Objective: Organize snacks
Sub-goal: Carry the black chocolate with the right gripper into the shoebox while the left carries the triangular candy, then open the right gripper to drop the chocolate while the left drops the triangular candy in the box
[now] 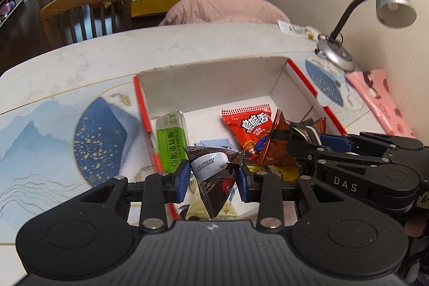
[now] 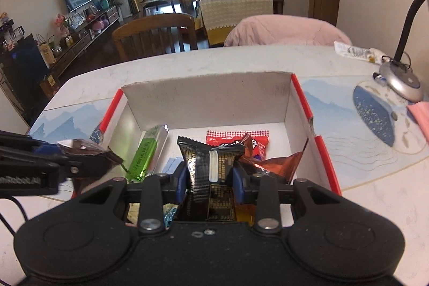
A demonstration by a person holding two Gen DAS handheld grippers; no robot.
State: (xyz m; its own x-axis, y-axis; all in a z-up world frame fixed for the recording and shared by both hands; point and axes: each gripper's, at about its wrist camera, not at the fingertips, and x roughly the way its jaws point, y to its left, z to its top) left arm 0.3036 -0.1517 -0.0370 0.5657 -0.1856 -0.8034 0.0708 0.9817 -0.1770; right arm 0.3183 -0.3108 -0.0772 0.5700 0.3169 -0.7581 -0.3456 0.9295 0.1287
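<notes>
A white cardboard box with red edges (image 1: pixel 211 79) (image 2: pixel 209 95) stands on the table and holds several snacks: a green bar (image 1: pixel 171 141) (image 2: pixel 146 154), a red packet (image 1: pixel 250 125) (image 2: pixel 257 138) and an orange-brown packet (image 1: pixel 276 144) (image 2: pixel 278 162). My left gripper (image 1: pixel 213 178) is shut on a dark brown packet with a white date label (image 1: pixel 211 173) above the box's near left part; it also shows in the right wrist view (image 2: pixel 85 152). My right gripper (image 2: pixel 210 181) is shut on a black-and-gold packet (image 2: pixel 211 165) over the box; it also shows in the left wrist view (image 1: pixel 303 136).
A silver desk lamp (image 1: pixel 386 7) (image 2: pixel 402 79) stands at the back right by the wall. A pink packet (image 1: pixel 380 101) lies right of the box. A small white wrapper (image 1: pixel 295 28) (image 2: pixel 356 52) lies at the far edge. Wooden chair (image 2: pixel 158 34) and pink cushion (image 2: pixel 287 28) stand behind the table.
</notes>
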